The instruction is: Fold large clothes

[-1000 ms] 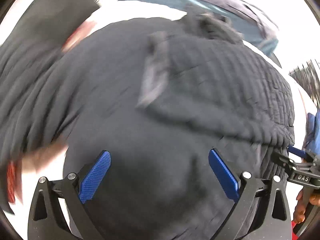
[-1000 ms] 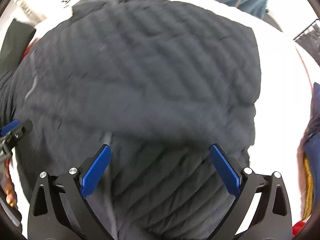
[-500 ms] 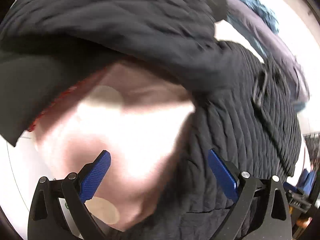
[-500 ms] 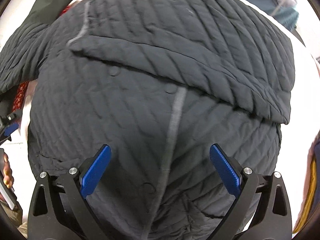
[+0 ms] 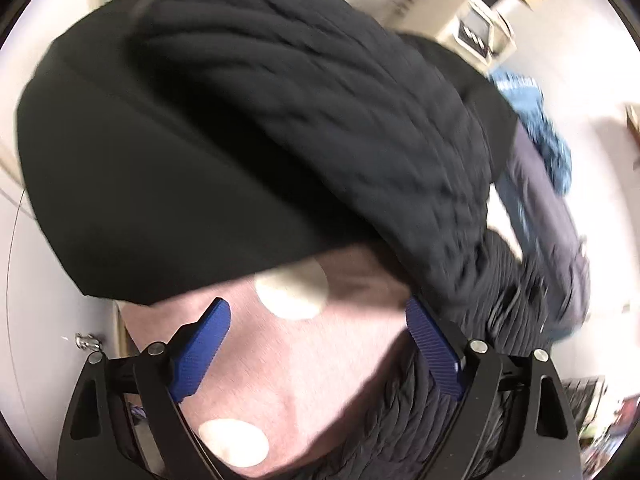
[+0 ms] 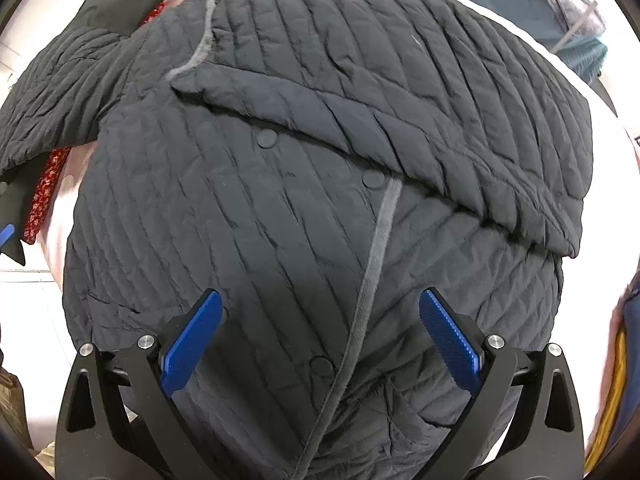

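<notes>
clothes-sorting workroom, garment heaps point(image 5: 532, 184) on white table point(image 6: 552, 76)

The right tongs point(image 6: 320, 332) hung wide apart, gripping nothing, straight above a dark quilted jacket point(image 6: 280, 208) spread over the white surface point(image 6: 600, 152). A grey trim point(image 6: 380, 240) ran toward six o'clock. A sleeve point(image 6: 60, 100) reached toward nine o'clock.

- A bright white surface point(image 6: 600, 128) shows around the edges in the right wrist view
- Blurred cream-coloured shelving with dark panels point(image 5: 476, 28) stands far off at the top right of the left wrist view
- Even, strong light
</notes>
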`<state>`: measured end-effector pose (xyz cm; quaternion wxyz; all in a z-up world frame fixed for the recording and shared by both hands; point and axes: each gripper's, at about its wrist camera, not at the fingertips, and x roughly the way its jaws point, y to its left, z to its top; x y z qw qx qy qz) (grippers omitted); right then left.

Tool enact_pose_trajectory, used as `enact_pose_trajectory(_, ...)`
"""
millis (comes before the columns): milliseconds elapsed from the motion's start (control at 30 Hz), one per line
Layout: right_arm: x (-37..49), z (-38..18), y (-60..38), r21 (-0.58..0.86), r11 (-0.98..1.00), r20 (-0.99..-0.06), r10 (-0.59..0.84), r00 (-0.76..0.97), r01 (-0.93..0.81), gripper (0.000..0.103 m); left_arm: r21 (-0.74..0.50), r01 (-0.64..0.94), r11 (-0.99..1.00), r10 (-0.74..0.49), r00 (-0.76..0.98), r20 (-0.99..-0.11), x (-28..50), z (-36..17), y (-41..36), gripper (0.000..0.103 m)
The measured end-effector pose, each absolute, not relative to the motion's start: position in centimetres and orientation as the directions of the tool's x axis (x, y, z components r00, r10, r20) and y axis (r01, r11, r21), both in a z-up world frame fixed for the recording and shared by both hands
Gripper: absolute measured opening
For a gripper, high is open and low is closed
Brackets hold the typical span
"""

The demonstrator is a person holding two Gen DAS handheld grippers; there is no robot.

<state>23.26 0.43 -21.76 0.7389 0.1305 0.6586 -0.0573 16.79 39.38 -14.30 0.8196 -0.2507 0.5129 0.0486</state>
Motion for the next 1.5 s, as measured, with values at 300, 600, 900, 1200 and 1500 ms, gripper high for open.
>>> enact_pose_trajectory(300,23.7,-21.3,1.0,0.111,0.96,-0.988,0.077,0.137,0.256,0.098,-0.445,-0.429,0.786,-0.121,0.599,-0.791,17.6,-10.5,46.4,0.083)
enact_pose_trajectory(600,23.3,-20.8,0.0,0.112,0.953,-0.987,0.073,0.145,0.282,0.098,-0.471,-0.499,0.727,-0.126,0.577,-0.807,22.5,-11.3,47.0,0.083)
enact_pose_trajectory(900,21.5,-20.7,-3.9,0.122,0.911,-0.986,0.064,0.156,0.393,0.098,-0.366,-0.371,0.854,-0.081,0.6,-0.796,23.1,-8.0,41.4,0.014)
enact_pose_trajectory(1200,20.3,-21.0,-7.4,0.154,0.866,-0.981,0.078,0.177,0.475,0.098,-0.334,-0.074,0.94,-0.199,0.675,-0.71,24.4,-0.6,30.2,0.008)
enact_pose_trajectory(1500,17.3,-20.4,-11.4,0.164,0.836,-0.977,0.066,0.201,0.524,0.098,-0.307,0.369,0.877,-0.469,0.525,-0.71,23.0,-0.1,9.2,0.008)
